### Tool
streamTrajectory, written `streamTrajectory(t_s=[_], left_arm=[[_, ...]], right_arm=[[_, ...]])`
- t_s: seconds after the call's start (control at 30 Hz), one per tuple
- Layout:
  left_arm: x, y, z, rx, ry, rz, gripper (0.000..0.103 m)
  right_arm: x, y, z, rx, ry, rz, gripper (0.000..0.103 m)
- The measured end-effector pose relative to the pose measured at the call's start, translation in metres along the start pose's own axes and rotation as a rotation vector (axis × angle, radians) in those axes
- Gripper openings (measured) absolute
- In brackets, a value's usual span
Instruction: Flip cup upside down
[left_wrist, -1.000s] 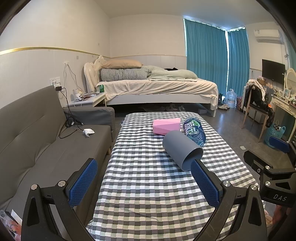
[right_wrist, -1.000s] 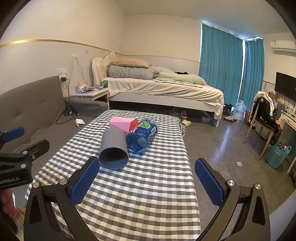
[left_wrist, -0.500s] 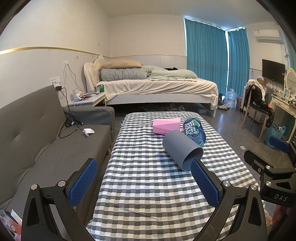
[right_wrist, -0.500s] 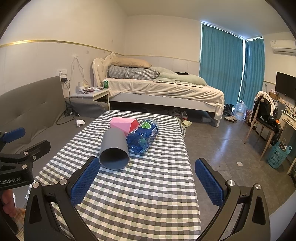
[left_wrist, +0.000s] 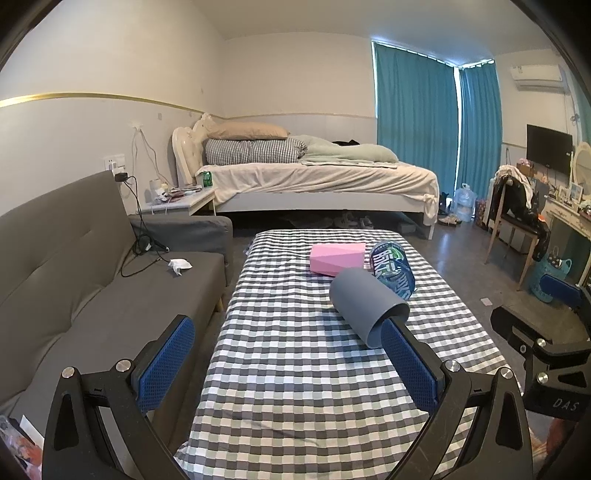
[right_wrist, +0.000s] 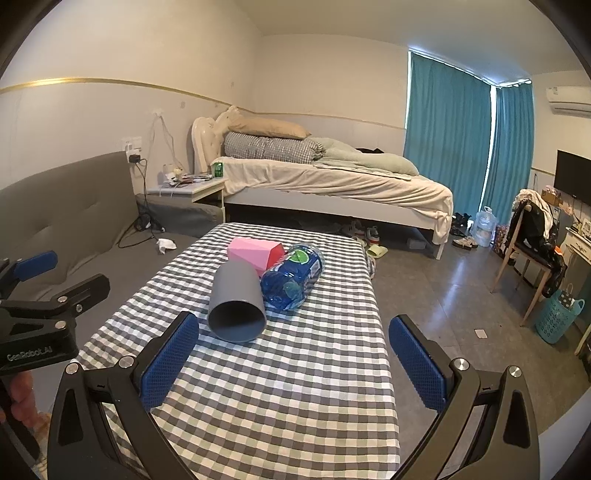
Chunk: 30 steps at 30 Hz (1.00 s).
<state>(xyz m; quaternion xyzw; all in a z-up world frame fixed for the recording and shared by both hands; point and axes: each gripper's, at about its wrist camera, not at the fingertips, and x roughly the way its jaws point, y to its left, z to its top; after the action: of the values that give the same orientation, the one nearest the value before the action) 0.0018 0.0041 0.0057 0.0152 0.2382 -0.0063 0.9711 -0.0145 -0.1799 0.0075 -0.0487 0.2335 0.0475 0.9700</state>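
Cup (left_wrist: 369, 308), grey, lies on its side on the checked worktop (left_wrist: 295, 369), nothing yet gripping it; from the left wrist, the left tool (left_wrist: 291, 363) is spread wide and empty, the cup ahead and to its right, mouth turned toward the right-hand pad, a pink box (left_wrist: 337, 258) and a blue bottle (left_wrist: 392, 268) just beyond; from the right wrist, the right tool (right_wrist: 295, 358) is likewise wide and empty, the cup (right_wrist: 236, 304) ahead and slightly left, long axis running roughly along the fingers, open mouth facing the camera; I judge the right tool better lined up, though both stand near.
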Motion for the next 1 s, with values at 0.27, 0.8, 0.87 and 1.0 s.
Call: streamTrajectory(t_s=[0.27, 0.8, 0.87, 1.0], left_arm=[[0.03, 0.022, 0.013, -0.074, 0.08, 0.005, 0.103], [0.18, 0.044, 0.087, -0.082, 0.287, 0.116, 0.103], [0.196, 0.046, 0.087, -0.084, 0.312, 0.131, 0.103], [0.225, 0.052, 0.082, -0.101, 0.369, 0.147, 0.103]], right_arm=[[0.023, 0.004, 0.027, 0.002, 0.035, 0.02, 0.103], [0.257, 0.044, 0.141, -0.457, 0.409, 0.257, 0.103], [0.288, 0.05, 0.136, -0.484, 0.488, 0.289, 0.103], [0.332, 0.061, 0.127, -0.562, 0.596, 0.339, 0.102]])
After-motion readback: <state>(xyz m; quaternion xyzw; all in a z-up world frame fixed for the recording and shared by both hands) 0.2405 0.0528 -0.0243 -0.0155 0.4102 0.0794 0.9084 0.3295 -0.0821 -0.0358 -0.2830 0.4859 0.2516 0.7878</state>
